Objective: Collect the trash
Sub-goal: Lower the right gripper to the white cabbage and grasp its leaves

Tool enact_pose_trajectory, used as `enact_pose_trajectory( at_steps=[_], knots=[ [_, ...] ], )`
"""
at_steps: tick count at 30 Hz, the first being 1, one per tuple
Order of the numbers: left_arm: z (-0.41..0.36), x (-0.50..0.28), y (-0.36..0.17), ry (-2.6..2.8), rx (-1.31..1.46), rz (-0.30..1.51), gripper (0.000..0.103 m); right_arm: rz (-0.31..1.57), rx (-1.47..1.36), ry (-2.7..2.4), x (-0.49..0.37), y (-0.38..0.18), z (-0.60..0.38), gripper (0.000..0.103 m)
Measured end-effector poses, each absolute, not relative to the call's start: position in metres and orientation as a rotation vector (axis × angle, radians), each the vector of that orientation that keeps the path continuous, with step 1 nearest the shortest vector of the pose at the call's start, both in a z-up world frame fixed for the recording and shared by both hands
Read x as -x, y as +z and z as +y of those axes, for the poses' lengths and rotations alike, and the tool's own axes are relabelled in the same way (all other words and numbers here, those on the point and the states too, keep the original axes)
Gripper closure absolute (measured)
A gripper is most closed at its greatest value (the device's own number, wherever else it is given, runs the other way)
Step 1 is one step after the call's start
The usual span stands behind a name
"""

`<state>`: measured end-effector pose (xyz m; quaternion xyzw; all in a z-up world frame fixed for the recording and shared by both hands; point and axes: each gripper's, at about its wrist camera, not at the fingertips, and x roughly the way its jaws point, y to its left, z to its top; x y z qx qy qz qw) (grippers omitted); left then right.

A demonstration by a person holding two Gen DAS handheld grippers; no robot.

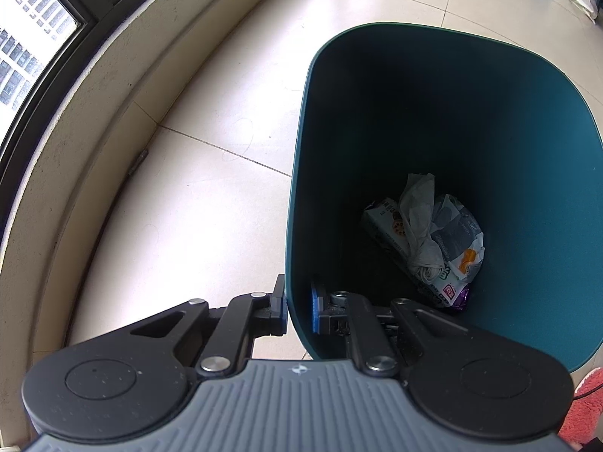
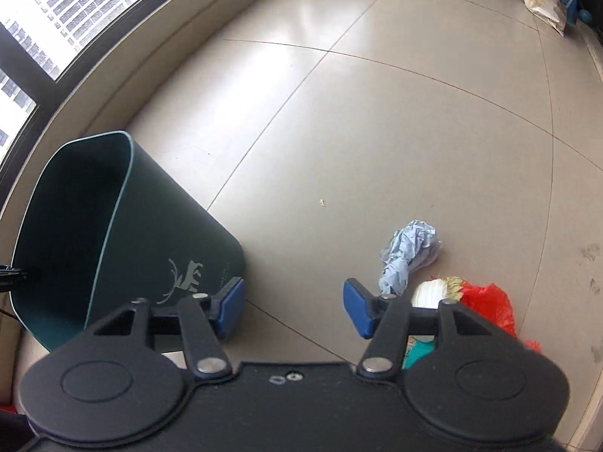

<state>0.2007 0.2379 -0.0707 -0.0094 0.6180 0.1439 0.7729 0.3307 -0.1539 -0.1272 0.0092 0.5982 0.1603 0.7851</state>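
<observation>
On the tiled floor (image 2: 377, 132), left claw (image 1: 297, 310) pinches the wall of the tall teal plastic bin (image 1: 527, 188) w/ wrappers inside; if it slips, bin tips. Right claw (image 2: 294, 307) spread, empty, near crumpled pale-blue paper (image 2: 410, 248); red plastic bag (image 2: 490, 303) prob. snags.

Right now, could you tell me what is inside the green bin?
At the bottom of the green bin: a crumpled tissue lying over printed wrappers. Anything beneath them is hidden.

Beige tile floor (image 2: 377, 132); daylit window (image 1: 34, 34)
</observation>
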Motion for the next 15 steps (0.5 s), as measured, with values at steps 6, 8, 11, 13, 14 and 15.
enact_pose_trajectory(
  at_steps=[6,8,11,13,14,15],
  knots=[
    [0.235,-0.203,-0.071,0.320,0.009,1.343,0.092,1.364,-0.014,0.168,-0.340,-0.183,-0.208,0.031],
    [0.235,-0.203,-0.072,0.321,0.008,1.345,0.092,1.377,-0.032,0.129,-0.345,-0.202,-0.218,0.023],
    [0.235,-0.204,-0.071,0.324,0.011,1.348,0.092,1.395,-0.080,0.050,-0.351,-0.230,-0.228,0.019],
    [0.234,-0.204,-0.071,0.324,0.006,1.349,0.092,1.414,-0.128,0.008,-0.353,-0.249,-0.235,0.020],
    [0.234,-0.204,-0.071,0.322,0.002,1.349,0.092,1.422,-0.147,-0.009,-0.355,-0.258,-0.238,0.020],
    [0.233,-0.204,-0.071,0.321,-0.002,1.348,0.091,1.429,-0.165,-0.017,-0.356,-0.266,-0.240,0.022]
  ],
)
